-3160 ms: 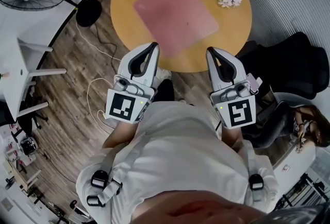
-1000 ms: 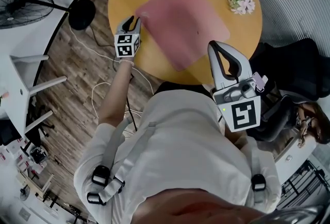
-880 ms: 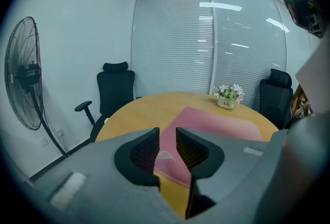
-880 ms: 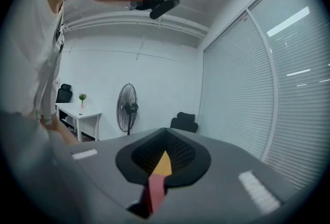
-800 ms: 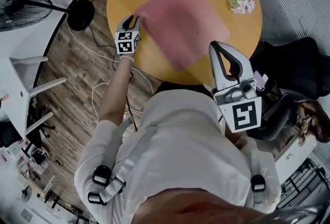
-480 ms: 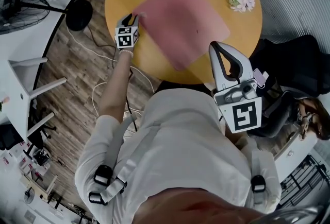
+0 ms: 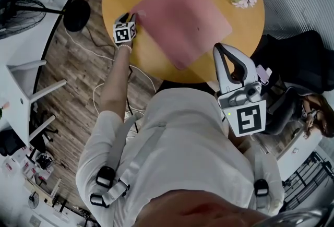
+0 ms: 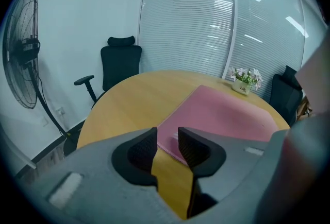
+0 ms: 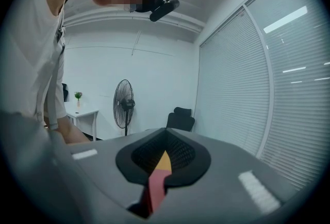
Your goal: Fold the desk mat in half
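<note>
The mat (image 7: 180, 17) lies flat on the round surface (image 7: 151, 61), upper middle of the head view. Its left corner sits right at the tips of the left gripper (image 7: 129, 16), whose fingers are opening and not yet pressing on it. The right gripper (image 7: 228, 61), lower right, hangs well apart, fingers together and empty.

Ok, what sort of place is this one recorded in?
Most likely an office meeting room. A round wooden table stands in the middle, a black office chair stands at its far side, and slatted blinds cover the tall glass panels behind.
</note>
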The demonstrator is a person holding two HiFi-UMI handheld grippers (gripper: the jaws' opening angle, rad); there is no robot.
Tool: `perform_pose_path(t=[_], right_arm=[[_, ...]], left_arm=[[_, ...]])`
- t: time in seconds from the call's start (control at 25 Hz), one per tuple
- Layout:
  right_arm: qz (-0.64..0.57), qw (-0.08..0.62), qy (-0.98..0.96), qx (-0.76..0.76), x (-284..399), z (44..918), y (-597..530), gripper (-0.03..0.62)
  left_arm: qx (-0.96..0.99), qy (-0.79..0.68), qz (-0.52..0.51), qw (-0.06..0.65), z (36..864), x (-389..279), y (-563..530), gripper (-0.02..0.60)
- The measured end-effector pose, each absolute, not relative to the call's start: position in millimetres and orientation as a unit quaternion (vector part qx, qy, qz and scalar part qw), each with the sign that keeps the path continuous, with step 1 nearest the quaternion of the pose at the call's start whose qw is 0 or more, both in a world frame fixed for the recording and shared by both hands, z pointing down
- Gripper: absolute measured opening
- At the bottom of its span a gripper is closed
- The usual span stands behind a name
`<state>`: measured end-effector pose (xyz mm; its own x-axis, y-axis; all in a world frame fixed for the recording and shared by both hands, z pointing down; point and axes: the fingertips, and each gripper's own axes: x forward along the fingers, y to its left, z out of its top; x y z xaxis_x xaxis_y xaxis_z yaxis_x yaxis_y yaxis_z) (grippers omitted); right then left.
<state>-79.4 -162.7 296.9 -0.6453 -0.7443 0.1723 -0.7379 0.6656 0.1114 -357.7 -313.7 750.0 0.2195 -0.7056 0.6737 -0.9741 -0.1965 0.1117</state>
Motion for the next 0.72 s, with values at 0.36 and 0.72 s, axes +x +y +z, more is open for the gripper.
perform_pose_path(t=[0.36,0.72], right_arm=[[-0.01,0.111,-0.904,0.412,-80.5,305.4,-161.7,0.005],[-0.003,0.123,-0.9,0.419,-75.2,315.1,-164.9,0.005]], left_arm=[[0.733,-0.557,0.25,0.298,779.4,-362.8,-323.7,0.17],[0.726,-0.55,0.26,0.322,797.2,-358.7,-338.8,0.184]])
